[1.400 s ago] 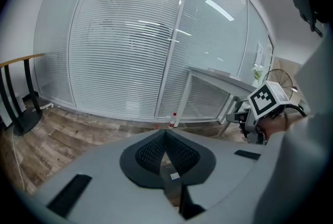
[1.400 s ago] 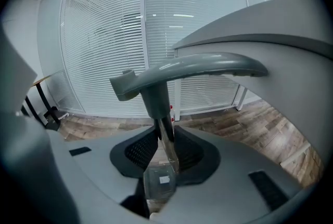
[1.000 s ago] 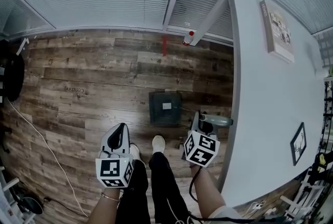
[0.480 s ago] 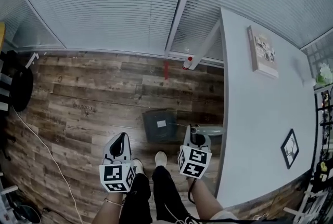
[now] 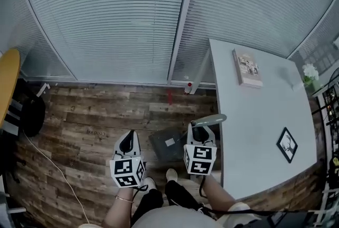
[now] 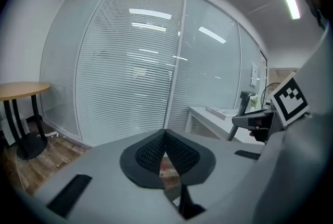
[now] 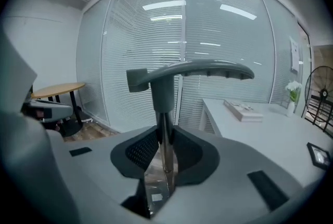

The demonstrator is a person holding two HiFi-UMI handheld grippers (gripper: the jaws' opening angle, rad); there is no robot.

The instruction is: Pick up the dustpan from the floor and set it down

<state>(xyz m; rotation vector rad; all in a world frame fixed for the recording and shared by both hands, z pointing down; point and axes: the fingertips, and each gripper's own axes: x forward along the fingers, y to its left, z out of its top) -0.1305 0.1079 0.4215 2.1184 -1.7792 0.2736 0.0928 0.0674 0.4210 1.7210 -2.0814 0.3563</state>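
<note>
One-handed, holds the dustpan (image 5: pixel 168 143) just left of the white desk (image 5: pixel 254 116), hanging over the wooden floor (image 5: pixel 90 110). Clamps the right gripper (image 5: pixel 199 133) on the dustpan's thin metal shaft (image 7: pixel 164 150), jaws pressed against it from both sides, with the grey handle (image 7: pixel 192 71) curving across above them and reaching toward the desk's left edge. Hangs the dark pan (image 5: pixel 159 146), pale label on top, below that gripper and a little further left of the desk. Carries the left gripper (image 5: pixel 127 138) beyond the pan, further left again from the desk, jaws closed together with nothing between them. Stands with pale shoes (image 5: pixel 171 174) on the floor, off the desk's near left corner. Shows on the desk a book (image 5: pixel 247 68) lying at the far end, a small black picture frame (image 5: pixel 286 144) near the right edge and white flowers (image 5: pixel 309 70) at the far right corner. Shows glass walls with closed blinds (image 5: pixel 106 20) behind the desk and a round wooden table (image 5: pixel 6 81) far to its left.
</note>
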